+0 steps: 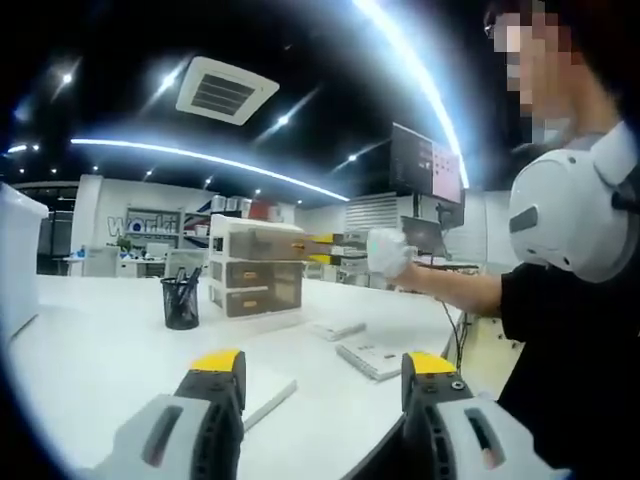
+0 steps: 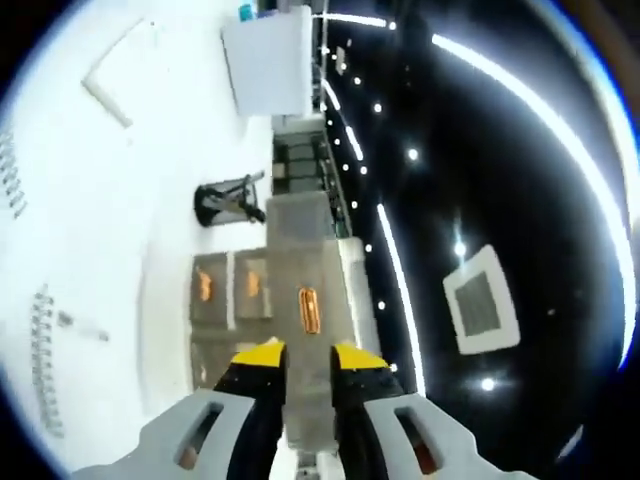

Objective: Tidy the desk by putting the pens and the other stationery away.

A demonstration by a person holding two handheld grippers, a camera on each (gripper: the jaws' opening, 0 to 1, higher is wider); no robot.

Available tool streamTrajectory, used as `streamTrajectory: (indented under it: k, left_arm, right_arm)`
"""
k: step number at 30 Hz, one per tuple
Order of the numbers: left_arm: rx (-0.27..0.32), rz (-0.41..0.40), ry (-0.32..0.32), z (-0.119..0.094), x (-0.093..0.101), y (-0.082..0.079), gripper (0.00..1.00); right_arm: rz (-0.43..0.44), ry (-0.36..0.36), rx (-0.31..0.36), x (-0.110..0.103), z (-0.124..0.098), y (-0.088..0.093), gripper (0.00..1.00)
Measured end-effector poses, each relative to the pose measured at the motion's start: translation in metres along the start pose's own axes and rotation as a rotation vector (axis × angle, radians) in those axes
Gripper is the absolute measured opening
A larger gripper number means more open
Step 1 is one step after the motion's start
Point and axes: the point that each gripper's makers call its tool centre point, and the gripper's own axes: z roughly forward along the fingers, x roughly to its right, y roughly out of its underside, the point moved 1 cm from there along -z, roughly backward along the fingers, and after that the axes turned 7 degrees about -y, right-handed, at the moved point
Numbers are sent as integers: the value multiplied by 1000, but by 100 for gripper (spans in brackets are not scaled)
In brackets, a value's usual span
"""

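On the glossy white desk (image 1: 90, 340), boxy translucent drawer unit (image 1: 255, 270), black mesh pen cup (image 1: 180, 302); both grippers' fingers apparently spread, empty.

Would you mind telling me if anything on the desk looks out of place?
The top drawer of the drawer unit sticks out further than the two below. The notebooks lie loose near the desk edge.

White desk (image 1: 120, 340) carries black mesh pen cup (image 1: 181, 300), 3-drawer organizer (image 1: 256, 267), notebooks (image 1: 372, 357), paper sheet (image 1: 268, 392).
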Motion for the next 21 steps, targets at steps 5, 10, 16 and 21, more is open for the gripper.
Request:
streamTrajectory:
  k: [5,10,16,21]
  left_arm:
    - [-2,1,5,0,1,0,63]
    - [-3,4,12,1,2,0,63]
    - [-9,8,19,4,3,0,63]
    - [-16,12,23,8,4,0,63]
  right_arm:
    - [150,-28,15,-5,-10,4,22]
    - [316,-63,40,-13,-21,9,28]
    - [479,-83,70,-20,-35,18,35]
    - [617,-94,91,-24,-46,25,42]
